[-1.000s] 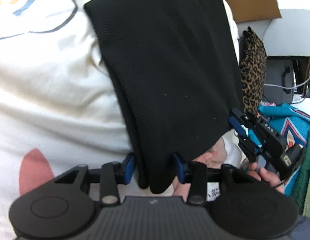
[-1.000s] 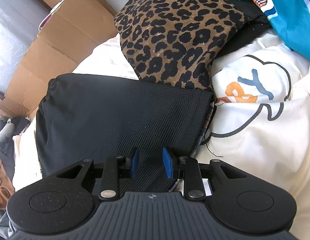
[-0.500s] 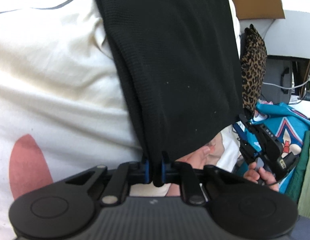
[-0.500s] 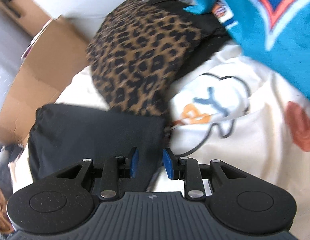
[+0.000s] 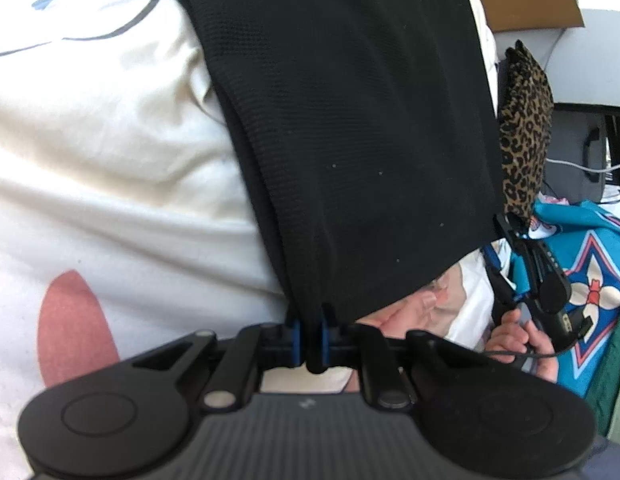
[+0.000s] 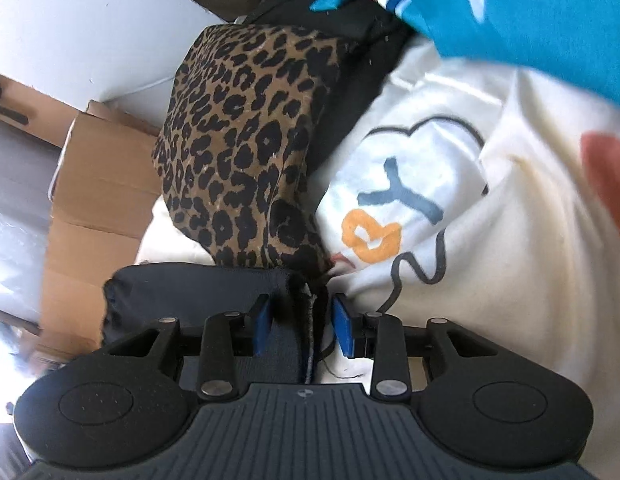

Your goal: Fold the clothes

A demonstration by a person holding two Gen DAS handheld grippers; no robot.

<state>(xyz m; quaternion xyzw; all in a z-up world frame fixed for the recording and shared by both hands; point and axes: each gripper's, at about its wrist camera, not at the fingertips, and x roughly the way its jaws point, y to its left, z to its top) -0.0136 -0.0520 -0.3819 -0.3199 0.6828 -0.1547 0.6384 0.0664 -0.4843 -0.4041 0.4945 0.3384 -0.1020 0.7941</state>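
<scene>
A folded black knit garment point(image 5: 349, 120) lies on the cream printed bedding point(image 5: 90, 160). My left gripper point(image 5: 310, 332) is shut on its near corner, the blue pads pinching the folded edge. In the left wrist view my right gripper point(image 5: 499, 240) sits at the garment's right corner, held by a hand point(image 5: 525, 336). In the right wrist view the black garment point(image 6: 198, 292) has its layered edge between the pads of the right gripper point(image 6: 302, 320). Those jaws are opening, and a gap shows beside the right pad point(image 6: 341, 328).
A leopard-print cloth point(image 6: 246, 152) lies just beyond the black garment. A teal printed garment point(image 5: 589, 272) is at the right. Cardboard boxes point(image 6: 98, 184) and a white wall stand past the bedding's edge.
My left gripper went from open around the garment's corner to shut on it. The right gripper rolled and slid to the garment's edge, its jaws a little wider.
</scene>
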